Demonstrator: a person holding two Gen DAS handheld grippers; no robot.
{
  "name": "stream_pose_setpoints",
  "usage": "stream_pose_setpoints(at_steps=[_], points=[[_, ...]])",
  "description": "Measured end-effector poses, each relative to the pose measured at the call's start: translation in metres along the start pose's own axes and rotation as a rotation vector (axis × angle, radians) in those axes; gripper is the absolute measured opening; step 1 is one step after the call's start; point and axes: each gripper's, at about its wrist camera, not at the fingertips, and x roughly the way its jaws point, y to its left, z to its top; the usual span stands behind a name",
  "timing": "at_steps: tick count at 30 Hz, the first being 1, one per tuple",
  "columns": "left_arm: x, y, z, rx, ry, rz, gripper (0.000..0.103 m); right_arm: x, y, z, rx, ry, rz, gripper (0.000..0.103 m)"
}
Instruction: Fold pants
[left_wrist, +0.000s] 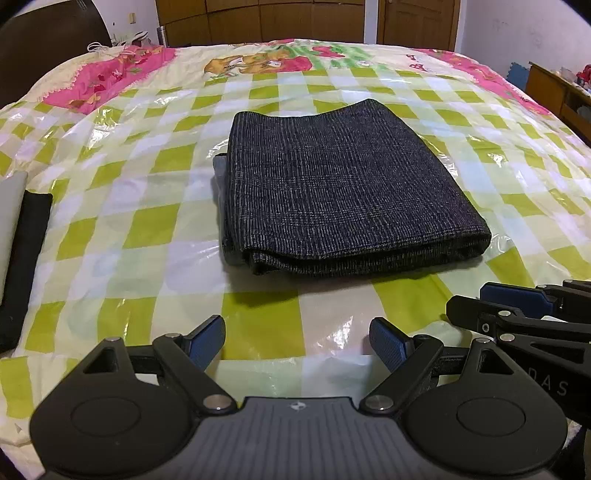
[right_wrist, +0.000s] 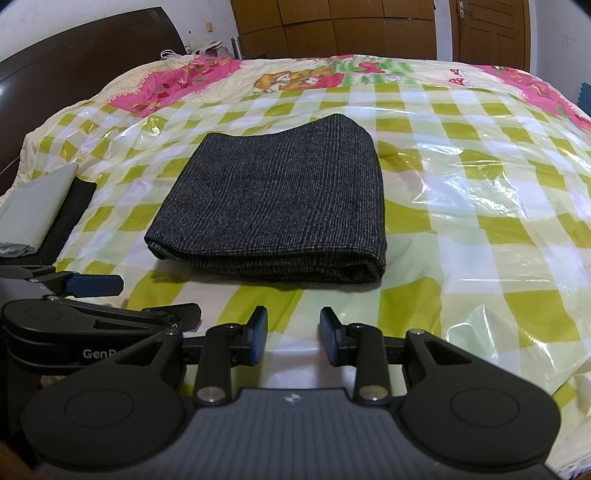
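Note:
Dark grey woven pants (left_wrist: 343, 188) lie folded into a compact rectangle on the bed, with the thick folded edge toward me; they also show in the right wrist view (right_wrist: 280, 210). My left gripper (left_wrist: 297, 341) is open and empty, held above the bedspread just in front of the pants. My right gripper (right_wrist: 293, 332) is open and empty, also just short of the pants' near edge. The right gripper shows at the right edge of the left wrist view (left_wrist: 524, 306). The left gripper shows at the left of the right wrist view (right_wrist: 96, 286).
The bed (left_wrist: 140, 229) has a green-checked cover under clear plastic (right_wrist: 480, 206). A folded grey cloth (right_wrist: 33, 210) on a black cloth (right_wrist: 70, 210) lies at the left. A dark headboard (right_wrist: 74, 51) is at the far left, wooden wardrobes (right_wrist: 332, 26) behind.

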Motion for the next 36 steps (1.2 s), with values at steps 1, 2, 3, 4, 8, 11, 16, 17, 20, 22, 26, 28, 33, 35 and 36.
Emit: stream_pose_setpoints(at_steps=[1,2,3,4,8,11,16,17,20,22,26,28,33,35,36], points=[[0.0002,0.0008,-0.0002,0.0,0.001,-0.001,0.095,-0.0004,0.0003,-0.0011,0.002,0.0,-0.001,0.032],[0.0002,0.0013,-0.0003,-0.001,0.002,-0.002,0.095,-0.0004,0.0004,-0.0011,0.002,0.0,-0.002,0.032],[0.0002,0.0012,-0.0004,-0.002,0.003,-0.003,0.095,-0.0004,0.0003,-0.001,0.002,0.0,-0.001,0.032],[0.0003,0.0016,-0.0003,-0.003,0.004,-0.004,0.095,-0.0005,0.0003,-0.0012,0.002,0.0,-0.001,0.032],[0.0012,0.0026,-0.0006,-0.009,0.012,-0.011,0.095,-0.0003,0.0003,-0.0006,0.002,0.001,-0.002,0.032],[0.002,0.0034,-0.0007,-0.012,0.017,-0.016,0.095,-0.0004,0.0001,-0.0015,0.003,0.002,-0.002,0.032],[0.0021,0.003,-0.0008,-0.012,0.02,-0.017,0.094,-0.0009,0.0,-0.0037,0.004,0.003,-0.004,0.032],[0.0022,0.003,-0.001,-0.012,0.02,-0.017,0.094,-0.0008,0.0002,-0.0034,0.004,0.004,-0.004,0.032],[0.0022,0.0028,-0.0009,-0.012,0.02,-0.017,0.094,-0.0009,-0.0004,-0.0051,0.004,0.007,-0.006,0.032],[0.0023,0.0027,-0.0009,-0.012,0.02,-0.017,0.094,-0.0015,-0.0001,-0.0061,0.003,0.008,-0.006,0.032],[0.0026,0.0024,-0.0013,-0.013,0.021,-0.018,0.093,-0.0007,0.0,-0.0045,0.004,0.009,-0.006,0.032],[0.0026,0.0024,-0.0012,-0.013,0.021,-0.018,0.093,-0.0013,-0.0002,-0.0054,0.003,0.009,-0.006,0.032],[0.0024,0.0024,-0.0013,-0.012,0.02,-0.019,0.092,-0.0011,-0.0001,-0.005,0.004,0.009,-0.006,0.032],[0.0029,0.0018,-0.0024,-0.011,0.02,-0.018,0.092,-0.0007,0.0,-0.0042,0.003,0.009,-0.006,0.032],[0.0029,0.0016,-0.0028,-0.011,0.02,-0.018,0.092,-0.0007,0.0001,-0.0042,0.003,0.009,-0.006,0.032]])
